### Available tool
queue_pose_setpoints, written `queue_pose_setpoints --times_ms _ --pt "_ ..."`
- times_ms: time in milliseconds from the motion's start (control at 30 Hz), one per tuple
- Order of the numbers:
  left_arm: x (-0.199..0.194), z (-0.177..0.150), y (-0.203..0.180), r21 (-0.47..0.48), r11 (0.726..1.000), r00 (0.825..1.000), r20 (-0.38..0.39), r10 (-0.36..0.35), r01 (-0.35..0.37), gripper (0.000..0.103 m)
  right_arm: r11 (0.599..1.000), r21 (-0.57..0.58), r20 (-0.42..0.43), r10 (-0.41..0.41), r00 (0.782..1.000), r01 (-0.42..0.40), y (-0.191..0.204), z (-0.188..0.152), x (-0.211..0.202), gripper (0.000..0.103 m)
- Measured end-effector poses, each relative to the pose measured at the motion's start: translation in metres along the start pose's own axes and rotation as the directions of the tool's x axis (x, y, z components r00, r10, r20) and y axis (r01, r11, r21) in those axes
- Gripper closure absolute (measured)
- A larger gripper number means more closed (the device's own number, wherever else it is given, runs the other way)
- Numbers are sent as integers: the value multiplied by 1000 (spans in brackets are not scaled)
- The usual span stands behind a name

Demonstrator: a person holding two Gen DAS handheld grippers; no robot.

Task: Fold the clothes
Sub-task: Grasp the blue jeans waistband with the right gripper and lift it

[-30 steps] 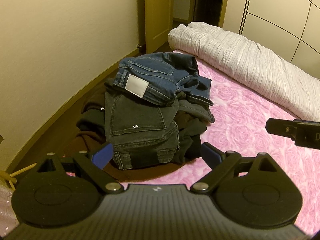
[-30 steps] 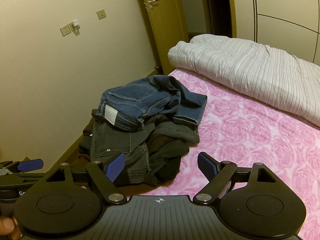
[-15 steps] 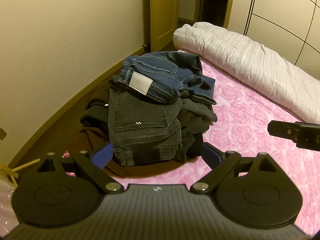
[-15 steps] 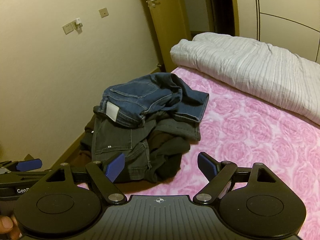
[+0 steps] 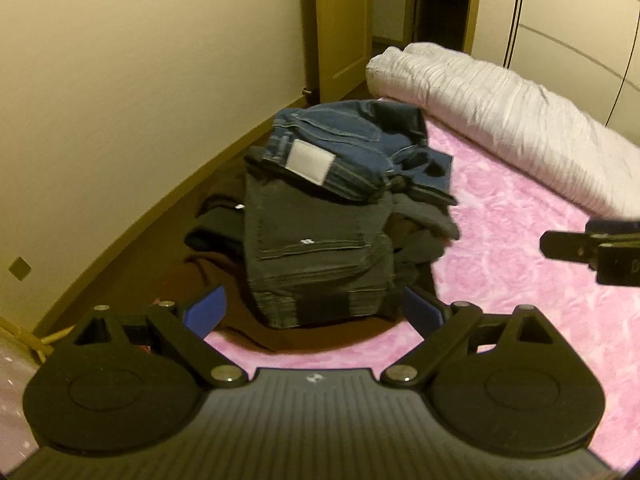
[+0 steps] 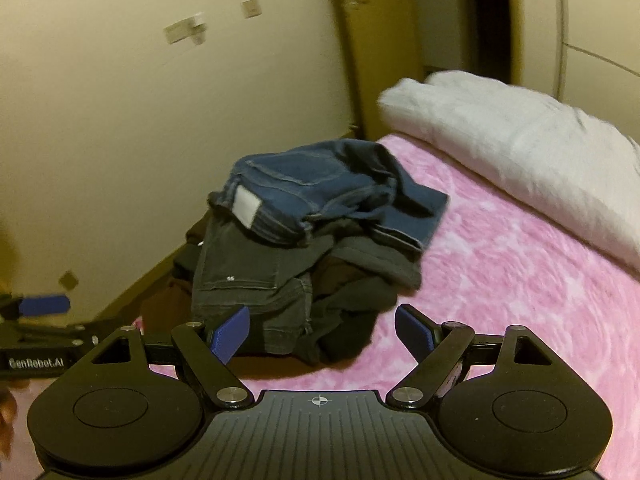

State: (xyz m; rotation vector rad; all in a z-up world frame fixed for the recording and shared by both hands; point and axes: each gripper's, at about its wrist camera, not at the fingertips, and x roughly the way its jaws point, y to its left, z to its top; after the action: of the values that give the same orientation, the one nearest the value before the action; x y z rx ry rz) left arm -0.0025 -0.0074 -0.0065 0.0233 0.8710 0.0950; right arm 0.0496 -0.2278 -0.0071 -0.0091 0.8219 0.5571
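A heap of clothes sits at the left edge of a pink bed. Blue jeans (image 5: 352, 148) (image 6: 320, 188) with a white patch lie on top. Dark grey jeans (image 5: 312, 248) (image 6: 248, 276) hang down the front, over brown and black garments. My left gripper (image 5: 316, 312) is open, just short of the grey jeans' lower edge, holding nothing. My right gripper (image 6: 322, 332) is open and empty too, close to the heap's front right corner. The right gripper's finger (image 5: 588, 244) shows at the right of the left wrist view.
The pink rose-patterned bedspread (image 5: 520, 260) (image 6: 520, 300) spreads to the right of the heap. A rolled white quilt (image 5: 500, 112) (image 6: 520, 152) lies along the far side. A cream wall (image 5: 120, 100) and a wooden door (image 5: 340, 20) stand left and behind.
Both grippers have drifted closer to the heap and slightly left; the clothes look larger and more centred. Both stay open. The clothes have not moved.
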Motion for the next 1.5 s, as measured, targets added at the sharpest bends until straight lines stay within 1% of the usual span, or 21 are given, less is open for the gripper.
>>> queue_pose_setpoints --times_ms 133,300,433,500,567,633,700,767,833,900,933,1000,1067,1133,1167,1200,1233,1267,1333,1400,1500 --pt "30 19 19 60 998 1000 18 -11 10 10 994 -105 -16 16 1000 -18 10 16 31 20" --pt "93 54 48 89 994 997 30 -66 63 10 983 -182 -63 -5 998 -7 18 46 86 20" --pt "158 82 67 101 987 992 4 -129 128 10 945 -328 -94 -47 994 13 36 69 144 20" --pt "189 95 73 146 975 985 -1 -172 170 10 904 -428 -108 -63 992 11 49 74 177 20" --pt "217 105 75 236 949 976 0 -217 211 10 854 -520 -118 -78 990 5 61 77 210 20" --pt "242 111 75 341 910 968 2 -250 234 10 795 -607 -127 -91 988 -5 70 79 243 19" --pt "265 117 76 415 871 958 -7 -287 264 10 731 -682 -134 -98 986 -19 79 77 270 16" --pt "284 122 79 453 836 940 -17 -340 311 10 669 -742 -140 -104 985 -35 85 73 292 14" --pt "295 127 81 480 810 927 -18 -374 336 10 610 -791 -139 -119 983 -38 88 69 312 14" --pt "303 131 82 506 791 921 -16 -390 344 10 573 -818 -139 -135 981 -37 88 64 331 13" --pt "306 132 83 518 781 917 -17 -398 349 10 568 -822 -141 -141 980 -36 85 63 339 13" --pt "310 134 84 538 764 912 -20 -411 356 10 567 -823 -143 -140 980 -39 79 61 349 12" --pt "311 136 86 551 753 908 -20 -419 359 10 587 -808 -147 -130 981 -44 71 64 352 14" --pt "307 138 89 544 757 906 -11 -424 361 10 620 -783 -152 -115 982 -48 61 69 351 38" --pt "305 139 90 535 763 905 -5 -426 362 10 645 -763 -152 -107 983 -48 56 74 349 48" --pt "300 141 91 524 770 902 6 -431 364 10 677 -735 -148 -96 984 -44 50 80 344 67" --pt "296 142 91 512 776 899 19 -438 367 10 716 -698 -137 -81 987 -38 42 88 336 69" --pt "291 143 91 501 783 895 33 -444 370 10 752 -658 -125 -67 990 -32 34 96 328 75" --pt "280 145 90 485 791 888 59 -456 374 10 812 -583 -85 -49 995 -10 19 110 309 79" --pt "266 147 77 501 781 876 87 -474 372 10 874 -486 -37 -21 999 0 0 119 279 81" --pt "240 151 49 523 763 853 121 -507 379 10 939 -343 17 23 1000 -16 -25 121 232 82"
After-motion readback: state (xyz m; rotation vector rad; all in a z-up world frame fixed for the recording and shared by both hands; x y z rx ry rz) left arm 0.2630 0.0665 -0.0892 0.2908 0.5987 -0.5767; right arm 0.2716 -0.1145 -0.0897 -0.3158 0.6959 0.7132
